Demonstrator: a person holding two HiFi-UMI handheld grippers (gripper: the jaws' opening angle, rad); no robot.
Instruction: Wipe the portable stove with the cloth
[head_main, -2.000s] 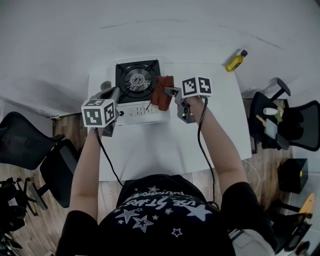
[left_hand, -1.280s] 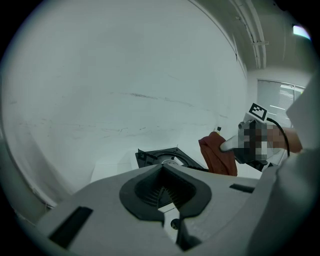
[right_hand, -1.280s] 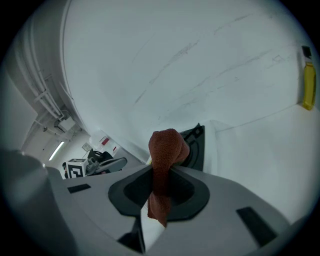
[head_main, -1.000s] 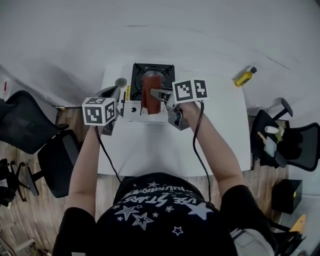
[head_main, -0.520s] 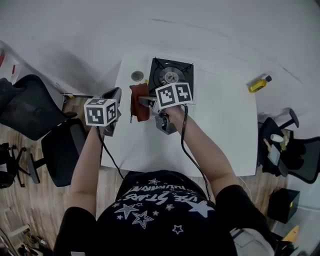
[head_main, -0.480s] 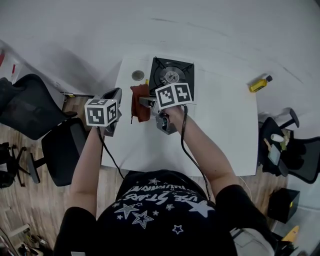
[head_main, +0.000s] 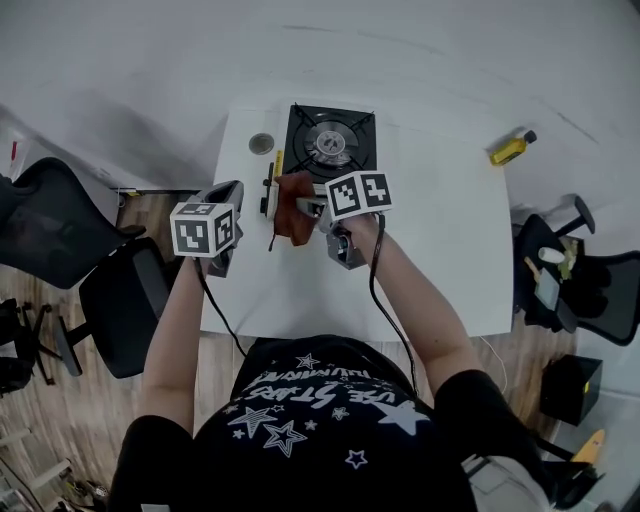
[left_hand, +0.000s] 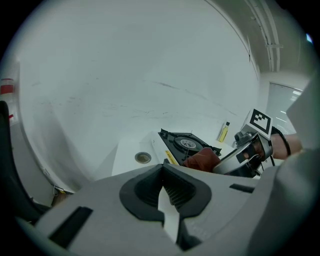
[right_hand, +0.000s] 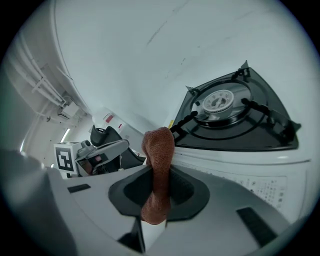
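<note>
Table (head_main: 440, 260) bears stove (head_main: 330, 145), bottle (head_main: 508, 149); right tongs (right_hand: 158, 186) pinch cloth (right_hand: 159, 145).

I wear a black T-shirt (head_main: 320, 440) with short sleeves (head_main: 150, 450), printed across the back with white stars and white lettering. My left gripper (head_main: 236, 187) and right gripper (head_main: 305, 207) are grey, and each carries a white cube (head_main: 203, 228) with black square markers on its faces. A thin black cable (head_main: 215, 318) comes off each one. Up close, the jaws are smooth grey plastic around dark, ribbed pads (left_hand: 180, 195).
</note>
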